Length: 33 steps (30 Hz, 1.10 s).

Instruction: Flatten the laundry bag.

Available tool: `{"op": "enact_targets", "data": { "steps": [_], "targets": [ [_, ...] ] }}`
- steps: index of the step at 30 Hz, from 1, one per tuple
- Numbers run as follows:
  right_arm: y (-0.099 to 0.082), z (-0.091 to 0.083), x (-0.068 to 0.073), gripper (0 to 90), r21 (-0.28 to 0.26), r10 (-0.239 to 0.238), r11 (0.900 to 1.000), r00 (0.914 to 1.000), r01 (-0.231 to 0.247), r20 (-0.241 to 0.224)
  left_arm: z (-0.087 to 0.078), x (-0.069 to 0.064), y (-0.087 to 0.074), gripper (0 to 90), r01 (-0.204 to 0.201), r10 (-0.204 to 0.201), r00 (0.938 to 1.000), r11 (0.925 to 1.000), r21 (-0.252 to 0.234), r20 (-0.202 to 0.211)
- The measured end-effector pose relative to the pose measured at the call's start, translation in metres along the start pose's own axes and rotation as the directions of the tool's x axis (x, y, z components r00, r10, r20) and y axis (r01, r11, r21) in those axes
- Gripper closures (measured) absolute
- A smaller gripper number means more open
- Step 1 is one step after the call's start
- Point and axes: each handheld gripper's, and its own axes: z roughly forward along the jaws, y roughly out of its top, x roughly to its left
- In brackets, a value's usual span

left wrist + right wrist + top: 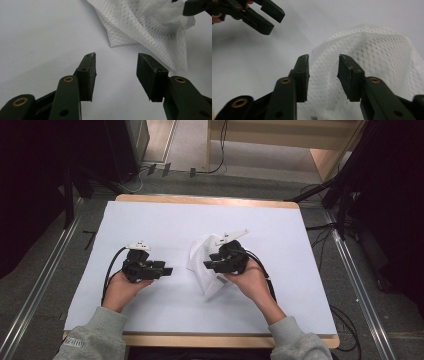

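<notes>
A white table (165, 220) carries a crumpled white mesh cloth (200, 257) right of its centre. From above, the right gripper (207, 265) covers the cloth; its own view shows spread jaws over it, pinching nothing. The left gripper (167, 270), left of the cloth, is spread and empty.

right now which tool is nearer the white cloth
Right. The right tool hangs just over the white cloth, jaws open. The left tool sits off to the cloth's left, apart from it.
</notes>
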Motion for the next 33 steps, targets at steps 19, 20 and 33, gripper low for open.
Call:
{"op": "enact_targets", "data": {
  "steps": [19,20,33],
  "targets": [
    [-0.004,0.081,-0.006,48.5,0.097,0.024,0.9948,0.9969,-0.031,0.075,-0.002,0.002,-0.002,51.4,0.003,-0.003,1.0000,1.0000,0.000,-0.006],
    [-0.004,0.082,-0.003,52.9,0.092,0.012,0.9955,0.9951,-0.021,0.098,-0.002,0.002,-0.002,51.4,0.003,-0.003,1.0000,1.0000,0.000,-0.006],
    [0.001,0.068,-0.004,90.0,0.057,0.017,0.9981,0.9959,-0.022,0.089,0.001,0.002,-0.001,52.3,0.003,-0.003,1.0000,1.0000,0.002,0.002]
  ]
}}
